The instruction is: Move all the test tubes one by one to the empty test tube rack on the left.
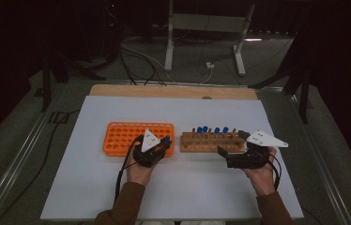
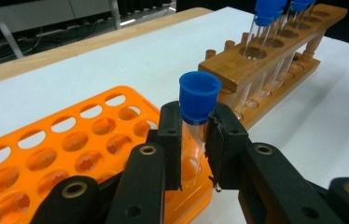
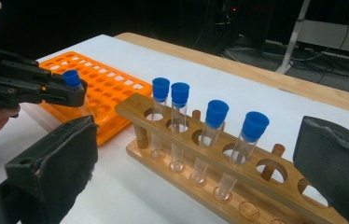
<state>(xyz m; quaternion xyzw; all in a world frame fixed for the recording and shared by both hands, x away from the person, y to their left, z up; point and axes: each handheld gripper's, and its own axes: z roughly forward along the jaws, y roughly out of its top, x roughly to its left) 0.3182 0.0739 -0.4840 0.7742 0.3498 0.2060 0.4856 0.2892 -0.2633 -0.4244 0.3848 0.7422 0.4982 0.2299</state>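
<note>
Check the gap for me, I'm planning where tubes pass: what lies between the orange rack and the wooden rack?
In the high view, only bare white table separates the orange rack and wooden rack.

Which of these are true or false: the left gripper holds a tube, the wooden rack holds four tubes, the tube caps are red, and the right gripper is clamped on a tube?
1. The left gripper holds a capped tube. True.
2. The wooden rack holds four tubes. True.
3. The tube caps are red. False: they are blue.
4. The right gripper is clamped on a tube. False: its jaws stand wide apart before the rack, gripping nothing.
5. The orange rack is full. False: its visible holes are empty.
</note>
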